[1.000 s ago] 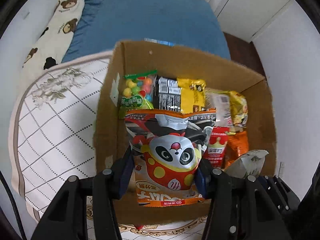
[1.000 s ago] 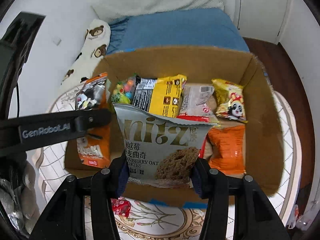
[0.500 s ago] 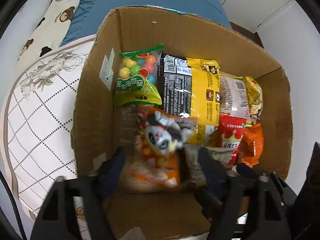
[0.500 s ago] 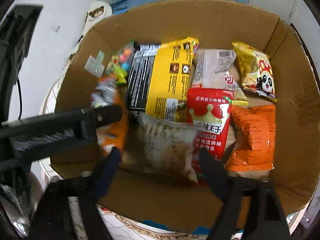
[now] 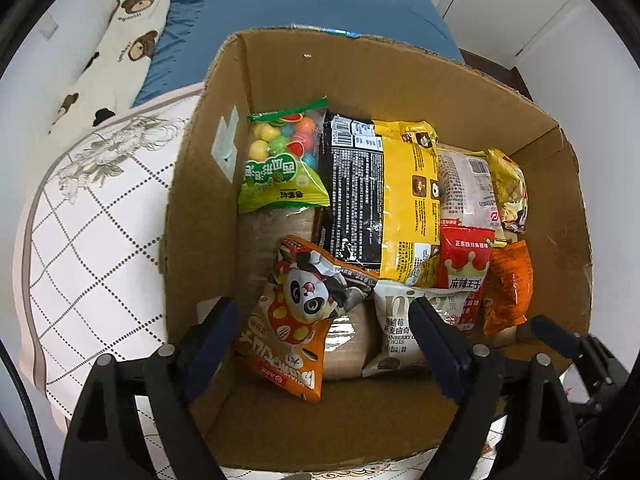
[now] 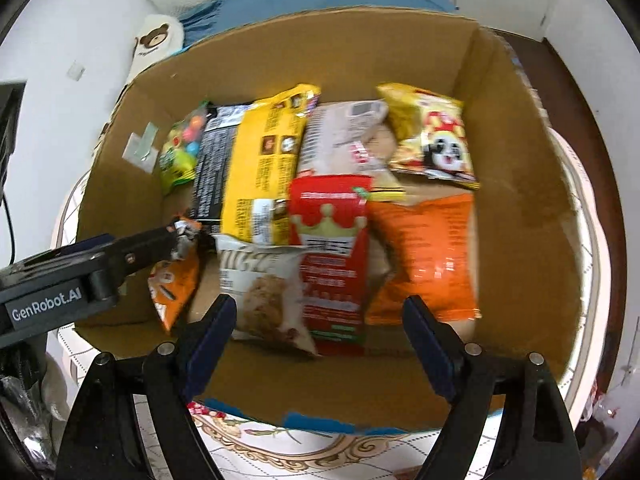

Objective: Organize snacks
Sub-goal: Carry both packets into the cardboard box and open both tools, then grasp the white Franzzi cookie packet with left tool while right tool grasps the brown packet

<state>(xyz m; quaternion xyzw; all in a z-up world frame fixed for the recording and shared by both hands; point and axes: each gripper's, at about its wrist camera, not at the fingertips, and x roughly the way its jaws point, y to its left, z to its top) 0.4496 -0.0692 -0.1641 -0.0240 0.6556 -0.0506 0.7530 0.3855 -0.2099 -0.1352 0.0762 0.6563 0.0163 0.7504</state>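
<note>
Hovering above the cardboard box [image 5: 400, 80], the left gripper [image 5: 322, 330] and right gripper [image 6: 316, 326] have just been opening; both jaws stand apart, gripping nothing. The panda snack bag [image 5: 296, 312] lies low centre-left in the left view, the oat cookie bag [image 6: 264, 288] beside it at lower centre. Best now, I judge, to lift both straight up, clear of the packets.

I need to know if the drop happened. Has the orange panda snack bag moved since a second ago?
Yes. The orange panda snack bag left the left tool, whose jaws have just been opening, and now lies on the cardboard box floor near its left wall.
</note>
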